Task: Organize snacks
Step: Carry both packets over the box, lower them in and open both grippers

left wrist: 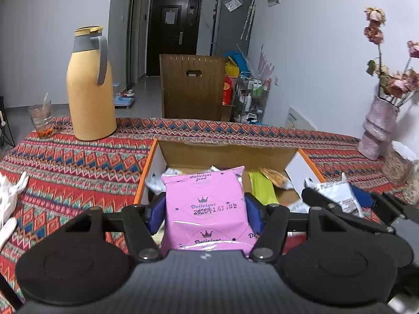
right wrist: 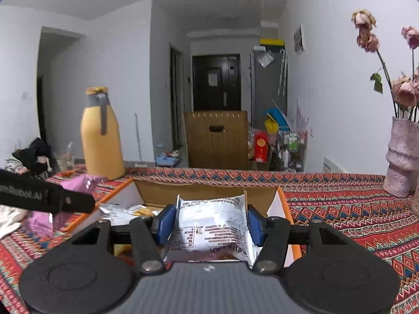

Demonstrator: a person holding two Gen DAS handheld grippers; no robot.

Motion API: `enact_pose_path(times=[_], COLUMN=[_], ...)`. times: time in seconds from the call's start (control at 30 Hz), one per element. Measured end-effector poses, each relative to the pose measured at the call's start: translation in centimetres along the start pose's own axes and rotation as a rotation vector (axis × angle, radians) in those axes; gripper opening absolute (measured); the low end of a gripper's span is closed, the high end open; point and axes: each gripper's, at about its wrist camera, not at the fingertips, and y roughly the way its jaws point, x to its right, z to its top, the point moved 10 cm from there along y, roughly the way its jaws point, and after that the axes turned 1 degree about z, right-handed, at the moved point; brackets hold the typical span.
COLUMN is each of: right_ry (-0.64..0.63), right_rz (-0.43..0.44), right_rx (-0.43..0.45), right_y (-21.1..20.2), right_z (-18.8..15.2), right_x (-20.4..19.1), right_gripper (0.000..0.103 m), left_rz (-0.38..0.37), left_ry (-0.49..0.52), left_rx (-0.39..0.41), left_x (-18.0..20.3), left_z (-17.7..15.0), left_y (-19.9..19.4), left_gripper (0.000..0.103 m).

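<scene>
Left wrist view: the left gripper [left wrist: 205, 213] was clamped on a pink snack packet [left wrist: 207, 204], its 2 blue pads [left wrist: 252, 214] pressing the packet's sides. The packet stood upright between them, long axis running away from the camera, held above an open cardboard box [left wrist: 225, 154] with orange edges. Inside the box lay a green packet [left wrist: 262, 191], a brown snack packet [left wrist: 275, 176] and white wrappers. To the right, the right gripper [left wrist: 337, 200] carried a white printed packet [left wrist: 340, 193] beside the box's right flap. A yellow thermos jug [left wrist: 89, 86] and a glass [left wrist: 42, 116] stood behind and left; a pink vase [left wrist: 377, 128] with dried flowers stood at the right. A red patterned tablecloth [left wrist: 78, 162] covered the table; a brown chair [left wrist: 192, 86] and dark door [left wrist: 172, 28] lay beyond.

Right wrist view: the right gripper [right wrist: 210, 223] gripped the white packet [right wrist: 212, 225] by its sides, crumpled, print upside down, over the box [right wrist: 204, 191]. The left gripper's black finger [right wrist: 47, 196] crossed at left with the pink packet [right wrist: 83, 181] behind it.
</scene>
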Motion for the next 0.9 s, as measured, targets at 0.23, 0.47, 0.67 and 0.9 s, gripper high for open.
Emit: enact_pose_path(times=[0.23,0.47,0.67,0.9], right_ry=[0.012,0.045,0.082,0.066], right_rz=[-0.064,-0.082,-0.071,-0.053], right_rx=[-0.107,-0.145,-0.106,-0.099], right_y=[6.1,7.1,4.2,0.0], right_z=[-1.0,-2.4,-1.9,-3.3], right_x=[1.5,2.6,2.8,2.8], right_gripper=[0.057,0.095,0.103,0.103], left_rz=[0.051,0.081,0.07,0.058], left_ry=[0.008,0.024,0.008,-0.003], left_rx=[-0.032,-0.008,-0.002,-0.01], left_x=[0.1,-0.4,-1.2,-2.8], left_z=[1.4,1.0,0.6,-1.3], left_y=[5.4,6.5,5.2,2.8], left_gripper=[0.063,0.1,0.103,0.103])
